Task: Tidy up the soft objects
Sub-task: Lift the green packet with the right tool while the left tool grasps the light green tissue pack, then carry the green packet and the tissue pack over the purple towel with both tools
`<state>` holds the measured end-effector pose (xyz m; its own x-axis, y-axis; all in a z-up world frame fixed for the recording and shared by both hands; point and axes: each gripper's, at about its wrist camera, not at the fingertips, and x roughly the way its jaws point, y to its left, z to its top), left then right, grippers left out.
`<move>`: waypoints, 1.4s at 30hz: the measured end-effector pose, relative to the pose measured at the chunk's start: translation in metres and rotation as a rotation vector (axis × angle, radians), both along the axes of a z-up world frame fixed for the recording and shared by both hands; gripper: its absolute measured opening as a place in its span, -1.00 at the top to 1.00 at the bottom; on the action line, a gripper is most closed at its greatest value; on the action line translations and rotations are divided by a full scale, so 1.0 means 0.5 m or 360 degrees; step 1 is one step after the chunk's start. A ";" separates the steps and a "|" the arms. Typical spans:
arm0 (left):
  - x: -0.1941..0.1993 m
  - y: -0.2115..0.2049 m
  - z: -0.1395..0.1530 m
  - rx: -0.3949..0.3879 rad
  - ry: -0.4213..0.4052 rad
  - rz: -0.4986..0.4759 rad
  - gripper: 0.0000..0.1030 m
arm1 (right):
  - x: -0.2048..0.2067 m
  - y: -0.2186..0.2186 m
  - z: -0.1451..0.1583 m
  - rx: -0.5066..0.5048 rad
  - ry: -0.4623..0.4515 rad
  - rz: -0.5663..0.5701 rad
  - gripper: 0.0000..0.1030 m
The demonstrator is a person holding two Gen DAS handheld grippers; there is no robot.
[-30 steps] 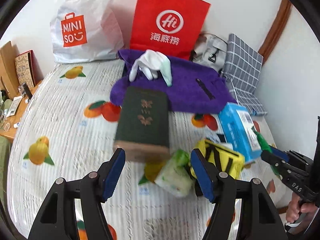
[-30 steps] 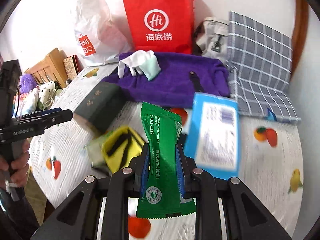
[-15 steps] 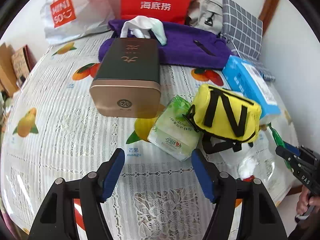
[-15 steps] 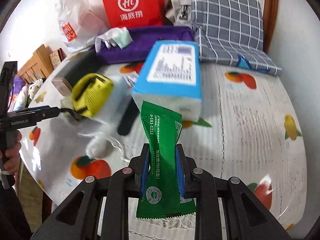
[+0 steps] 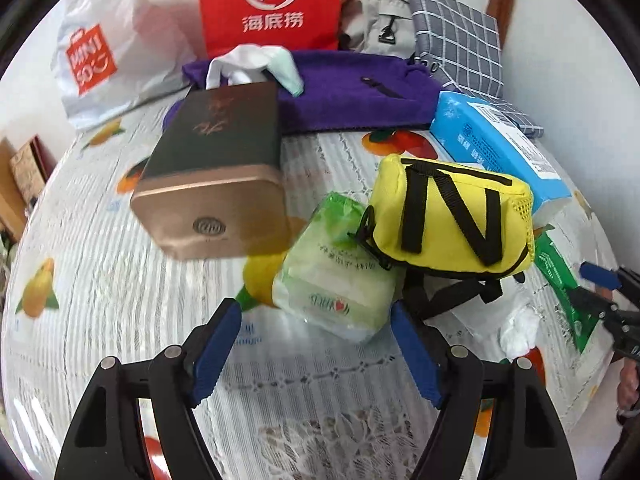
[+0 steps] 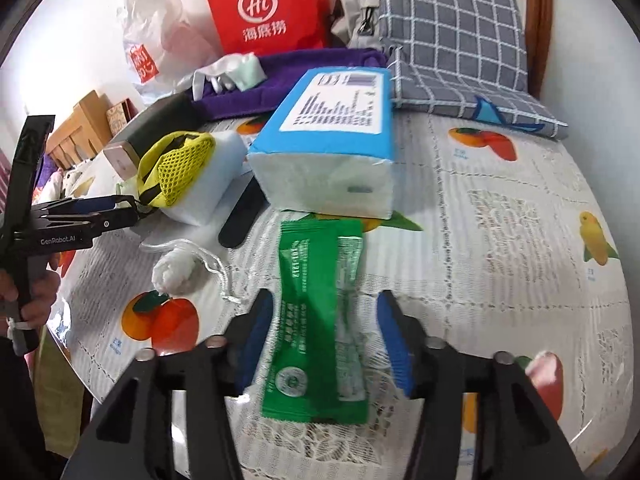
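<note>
**Kid:** What just happened with your right gripper (image 6: 324,332)?

**Me:** Its jaws have just been opening. A moment ago they were pinching the green packet (image 6: 320,316) and holding it up in the air. Now the blue pads stand apart on both sides of it and do not press on it. The packet lies flat on the fruit tablecloth (image 6: 500,240), just in front of the blue tissue pack (image 6: 332,140).

**Kid:** So you are done with that one?

**Me:** I think so. It looks put down, next to the other soft things. The pads are still around it, so I would lift straight away and not drag it.

**Kid:** And your left gripper (image 5: 316,344)?

**Me:** It holds nothing. Its jaws have been opening too, and they are wide now. It has come down close to the pale green tissue pack (image 5: 332,280), which sits just ahead of the pads, leaning on the yellow pouch (image 5: 452,216).

**Kid:** Is that the next thing to grab?

**Me:** That is my guess. It is squishy, so a soft squeeze should do. The brown tin box (image 5: 212,176) is right beside it, and I would not want to bump that.

**Kid:** What about the little white string ball (image 6: 176,272)?

**Me:** It is still loose on the cloth, near the packet.
</note>
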<state>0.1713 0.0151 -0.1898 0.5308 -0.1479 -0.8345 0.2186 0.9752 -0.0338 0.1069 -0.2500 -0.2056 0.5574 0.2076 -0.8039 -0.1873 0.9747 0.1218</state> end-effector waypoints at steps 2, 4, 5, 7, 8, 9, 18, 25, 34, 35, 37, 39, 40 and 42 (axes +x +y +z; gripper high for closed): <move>0.009 -0.001 -0.006 -0.0007 0.0015 -0.0024 -0.47 | -0.009 -0.014 -0.001 0.0024 -0.0023 -0.0027 -0.18; 0.016 -0.004 -0.010 0.0002 0.0016 -0.0039 -0.47 | -0.014 -0.025 -0.008 0.0056 -0.0012 -0.0050 -0.20; 0.020 -0.006 -0.011 0.0016 0.0018 -0.0042 -0.47 | -0.014 -0.029 -0.011 0.0072 -0.0003 -0.0054 -0.22; 0.030 -0.010 -0.012 0.0028 0.0044 -0.0056 -0.47 | -0.013 -0.031 -0.019 0.0098 0.0006 -0.0050 -0.26; 0.033 -0.011 -0.013 0.0030 0.0042 -0.0065 -0.47 | -0.015 -0.029 -0.021 0.0094 0.0000 -0.0050 -0.26; 0.035 -0.014 -0.014 0.0032 0.0039 -0.0077 -0.47 | -0.016 -0.027 -0.022 0.0087 -0.0012 -0.0049 -0.27; 0.031 -0.027 -0.013 0.0017 -0.0042 -0.0152 -0.14 | -0.008 0.011 -0.029 0.0017 -0.0045 -0.0057 -0.46; -0.007 -0.010 -0.006 -0.0037 -0.0032 -0.0126 -0.08 | -0.007 0.060 -0.027 -0.0153 -0.0047 -0.0018 0.33; -0.072 0.056 0.008 -0.0017 0.0012 0.0079 -0.07 | -0.024 0.052 -0.022 -0.0097 0.0011 -0.0045 0.45; -0.078 0.065 0.009 -0.0028 0.0016 0.0105 -0.07 | -0.026 0.047 -0.021 -0.0069 0.0018 -0.0053 0.46; -0.086 0.082 0.012 -0.0058 0.0025 0.0153 -0.07 | -0.031 0.037 -0.019 -0.0018 0.0029 -0.0068 0.47; -0.093 0.094 0.016 -0.0068 0.0030 0.0192 -0.06 | -0.038 0.028 -0.016 0.0030 0.0043 -0.0080 0.47; -0.098 0.101 0.020 -0.0073 0.0024 0.0208 -0.06 | -0.041 0.027 -0.014 0.0043 0.0046 -0.0082 0.47; -0.107 0.112 0.032 -0.0088 0.0007 0.0231 -0.06 | -0.045 0.025 -0.007 0.0055 0.0039 -0.0084 0.47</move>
